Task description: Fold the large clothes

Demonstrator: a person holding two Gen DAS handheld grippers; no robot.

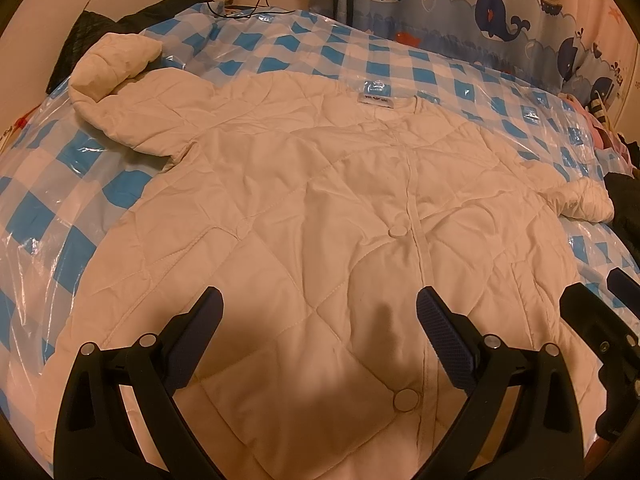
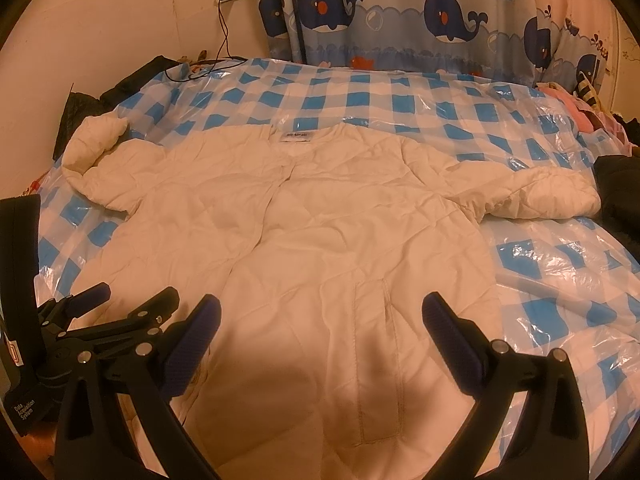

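Likely both tongs, left [image 1: 318, 306] and right [image 2: 322, 314], spread empty, drag the jacket [image 1: 320, 208] on slippery plastic sheet [image 2: 560, 280].

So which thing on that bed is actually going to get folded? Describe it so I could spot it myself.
Start from the bed's blue-and-white checked cover under clear plastic, below the whale curtain. Spread flat across its middle, front up, lies a cream quilted jacket with both sleeves out to the sides. It is the only pale, diamond-stitched garment there, with round snap buttons down its front; the clothes at the bed's edges are dark.
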